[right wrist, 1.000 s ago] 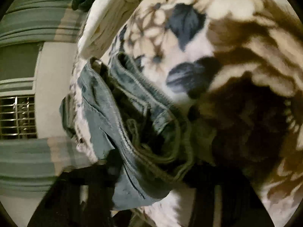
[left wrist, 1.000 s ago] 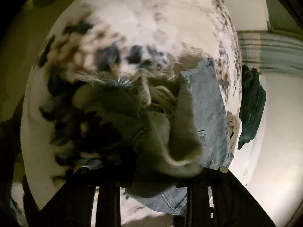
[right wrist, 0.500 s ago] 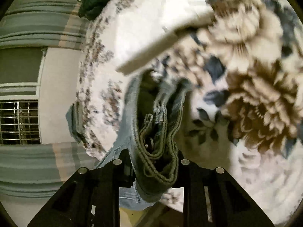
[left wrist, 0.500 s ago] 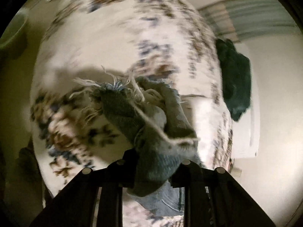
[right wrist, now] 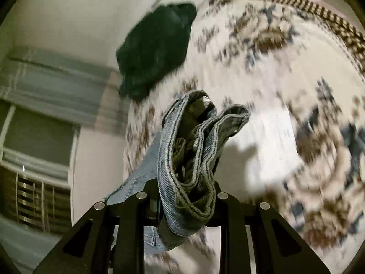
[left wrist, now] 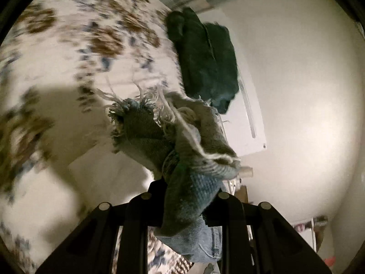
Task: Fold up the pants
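Pants point(left wrist: 182, 159): light denim, held off the bed at both ends, bunched, nothing flat yet.

Left gripper point(left wrist: 184, 196) is clamped on the frayed hem end; the jaws are nearly closed, with a thick wad of denim filling the gap. Frayed threads stick out to the far side. A second ago this end was low over the floral blanket point(left wrist: 68, 57); now it has been lifted clear, and wall plus the dark green garment point(left wrist: 205, 57) at the far bed edge are seen past it. Background is smeared, so motion is judged fast.

Right gripper point(right wrist: 182, 196) is clamped on the waistband point(right wrist: 189, 141), jaws narrow, folded band wedged between. It too has been raised well off the blanket since a second ago.

Judgement: a lift-and-shake step, meant to let the legs hang straight before laying out. Folding proper is not started. Risk: wadded grips may leave the legs twisted when lowered.
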The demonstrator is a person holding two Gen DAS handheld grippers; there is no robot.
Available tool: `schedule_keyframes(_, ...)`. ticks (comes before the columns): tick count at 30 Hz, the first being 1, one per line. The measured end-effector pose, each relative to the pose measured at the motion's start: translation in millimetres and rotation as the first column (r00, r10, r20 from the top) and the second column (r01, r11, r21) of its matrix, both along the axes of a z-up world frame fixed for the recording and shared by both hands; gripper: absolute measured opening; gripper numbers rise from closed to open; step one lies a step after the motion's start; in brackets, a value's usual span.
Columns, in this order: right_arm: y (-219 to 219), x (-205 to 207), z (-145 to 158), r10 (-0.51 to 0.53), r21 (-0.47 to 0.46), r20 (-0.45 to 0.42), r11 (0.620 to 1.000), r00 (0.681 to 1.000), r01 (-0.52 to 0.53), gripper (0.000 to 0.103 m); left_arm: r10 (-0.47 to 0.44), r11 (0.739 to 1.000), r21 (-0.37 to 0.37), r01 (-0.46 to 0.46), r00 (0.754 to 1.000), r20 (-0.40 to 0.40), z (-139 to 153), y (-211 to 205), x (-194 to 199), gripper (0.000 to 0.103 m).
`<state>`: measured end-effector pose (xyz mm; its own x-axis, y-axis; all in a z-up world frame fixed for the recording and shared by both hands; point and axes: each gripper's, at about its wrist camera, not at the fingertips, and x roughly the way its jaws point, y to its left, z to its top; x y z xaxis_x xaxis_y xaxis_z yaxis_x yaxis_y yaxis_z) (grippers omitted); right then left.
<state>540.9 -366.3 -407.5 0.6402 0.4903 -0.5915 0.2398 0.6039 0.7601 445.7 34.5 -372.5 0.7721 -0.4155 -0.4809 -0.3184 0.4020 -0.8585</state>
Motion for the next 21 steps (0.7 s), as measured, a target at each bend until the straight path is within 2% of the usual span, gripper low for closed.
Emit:
schedule_keyframes(3, -7, 33, -23, -0.063, -0.008, 0.006, 0.998, 0.998, 0.063, 0.026, -0.070, 0.997, 0.017, 0.070, 0.998, -0.006, -31, -3, 57, 0.019)
schedule_keyframes(5, -10, 45, -50, -0.087, -0.009, -0.010, 0.996, 0.996, 0.087, 0.026, -0.110, 0.993, 0.025, 0.111, 0.993, -0.031, -66, -8, 77, 0.019)
schedule_keyframes(6, -12, 47, -74, -0.100, -0.012, -0.027, 0.995, 0.995, 0.100, 0.026, -0.128, 0.991, 0.032, 0.129, 0.991, -0.051, -84, -9, 85, 0.019)
schedule_keyframes(8, -18, 46, -120, -0.122, -0.006, -0.082, 0.993, 0.989, 0.122, 0.026, -0.155, 0.986, 0.038, 0.160, 0.982, -0.111, -128, -13, 87, 0.019)
schedule_keyframes(9, -20, 38, -147, -0.126, -0.002, -0.104, 0.992, 0.987, 0.126, 0.026, -0.162, 0.985, 0.037, 0.168, 0.978, -0.130, -140, -14, 84, 0.019)
schedule_keyframes(12, -25, 20, -198, -0.133, -0.017, -0.164, 0.991, 0.977, 0.132, 0.026, -0.179, 0.982, 0.025, 0.188, 0.963, -0.201, -185, -20, 62, 0.019)
schedule_keyframes(15, -32, 2, -228, -0.151, -0.014, -0.202, 0.988, 0.968, 0.151, 0.026, -0.183, 0.981, 0.016, 0.192, 0.952, -0.244, -213, -24, 39, 0.019)
schedule_keyframes(17, -35, -3, -239, -0.157, -0.011, -0.212, 0.987, 0.964, 0.159, 0.026, -0.189, 0.979, 0.021, 0.201, 0.949, -0.254, -221, -24, 31, 0.019)
schedule_keyframes(21, -37, -2, -251, -0.157, -0.020, -0.213, 0.987, 0.964, 0.156, 0.026, -0.207, 0.973, 0.045, 0.225, 0.947, -0.246, -216, -28, 28, 0.019)
